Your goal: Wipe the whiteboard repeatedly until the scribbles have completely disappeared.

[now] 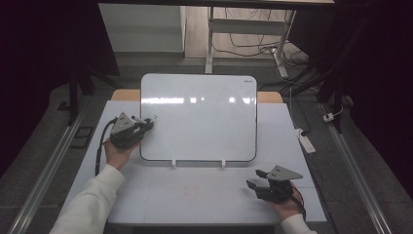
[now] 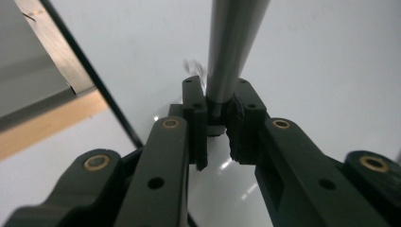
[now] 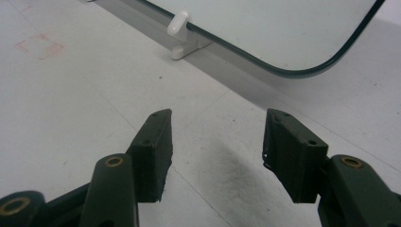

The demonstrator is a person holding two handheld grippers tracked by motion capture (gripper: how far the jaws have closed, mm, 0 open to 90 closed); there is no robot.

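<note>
A whiteboard (image 1: 199,117) leans upright on the white table (image 1: 204,195). My left gripper (image 1: 148,124) is at the board's left edge, shut on a grey marker (image 1: 152,118). In the left gripper view the marker's barrel (image 2: 234,42) runs up from between the pads of the left gripper (image 2: 218,101) toward the whiteboard (image 2: 321,56), and a faint scribble (image 2: 193,66) sits beside it. My right gripper (image 1: 257,179) rests near the table's front right, open and holding nothing. The right gripper (image 3: 215,137) looks over bare tabletop toward the whiteboard's lower corner (image 3: 283,28).
Two white clips (image 1: 173,164) (image 1: 223,164) prop the board's bottom edge; one clip (image 3: 182,28) shows in the right gripper view. A faint red square (image 3: 39,46) is drawn on the table. A white power strip (image 1: 307,141) lies off the table's right side.
</note>
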